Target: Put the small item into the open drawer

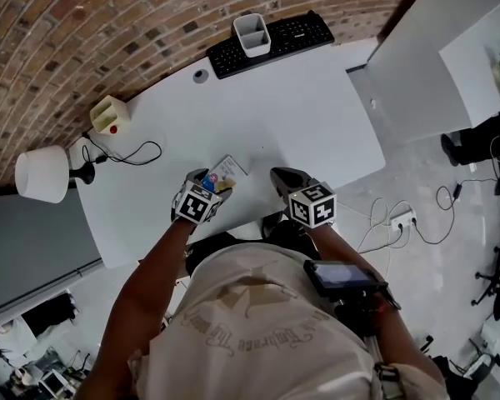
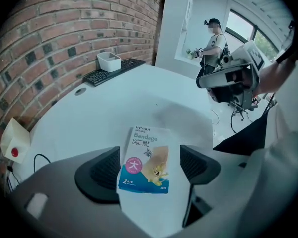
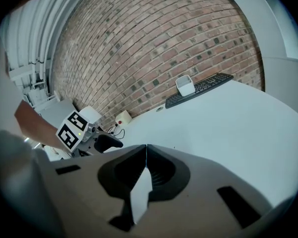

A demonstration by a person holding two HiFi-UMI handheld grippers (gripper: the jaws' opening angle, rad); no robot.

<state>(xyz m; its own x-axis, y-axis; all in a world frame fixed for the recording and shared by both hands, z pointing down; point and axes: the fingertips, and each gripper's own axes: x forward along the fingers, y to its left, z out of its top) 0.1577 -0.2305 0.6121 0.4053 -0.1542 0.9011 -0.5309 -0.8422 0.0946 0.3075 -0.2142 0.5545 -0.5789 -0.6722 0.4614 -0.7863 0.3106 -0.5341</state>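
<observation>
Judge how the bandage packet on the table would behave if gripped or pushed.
The bandage packet looks thin and flat, so it is probably light and bendy. Lying flush on the smooth white table, it would likely slide when pushed and offer little edge to pinch. Rolling or tipping seems unlikely.

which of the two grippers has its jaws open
The left gripper: its jaws stand wide apart on either side of the bandage packet. The right gripper has its jaws shut together.

Small bandage packet point(image 2: 145, 158) lies flat, face up, on white desk point(image 2: 139, 98).
</observation>
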